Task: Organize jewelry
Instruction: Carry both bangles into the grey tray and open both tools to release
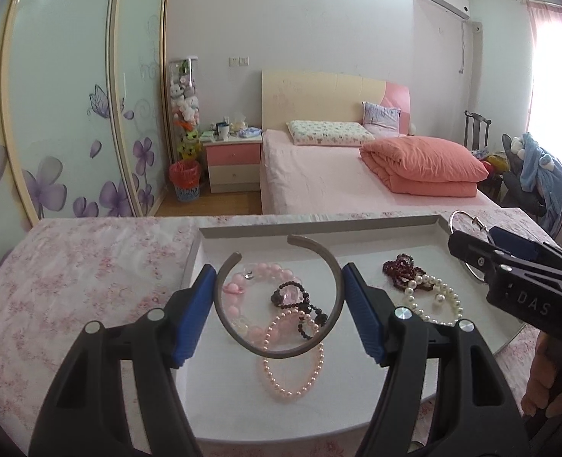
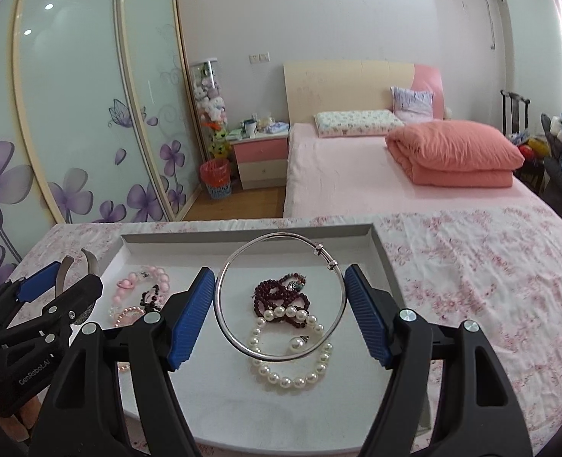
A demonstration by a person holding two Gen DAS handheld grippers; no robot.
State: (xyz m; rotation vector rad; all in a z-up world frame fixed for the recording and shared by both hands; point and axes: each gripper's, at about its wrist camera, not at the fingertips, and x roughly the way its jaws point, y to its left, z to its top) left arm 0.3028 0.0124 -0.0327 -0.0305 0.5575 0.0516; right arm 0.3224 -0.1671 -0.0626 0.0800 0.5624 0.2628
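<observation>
My left gripper (image 1: 279, 304) is shut on a dull grey open cuff bangle (image 1: 242, 339), held above a white tray (image 1: 319, 228). My right gripper (image 2: 281, 304) is shut on a thin shiny silver bangle (image 2: 281, 356), also over the tray (image 2: 242, 230). In the tray lie a pink bead bracelet (image 1: 265, 268), a dark bead bracelet (image 1: 307, 320), a pink pearl bracelet (image 1: 296, 381), a dark red bead strand (image 2: 277, 293) and a white pearl bracelet (image 2: 292, 379). The right gripper shows at the right of the left wrist view (image 1: 479, 243); the left gripper shows at the left of the right wrist view (image 2: 63, 274).
The tray sits on a table with a pink floral cloth (image 2: 471, 285). Behind it are a pink bed (image 1: 338, 175) with a folded quilt (image 1: 425, 163), a nightstand (image 1: 233, 160), a red bin (image 1: 184, 181) and a floral sliding wardrobe (image 1: 71, 114).
</observation>
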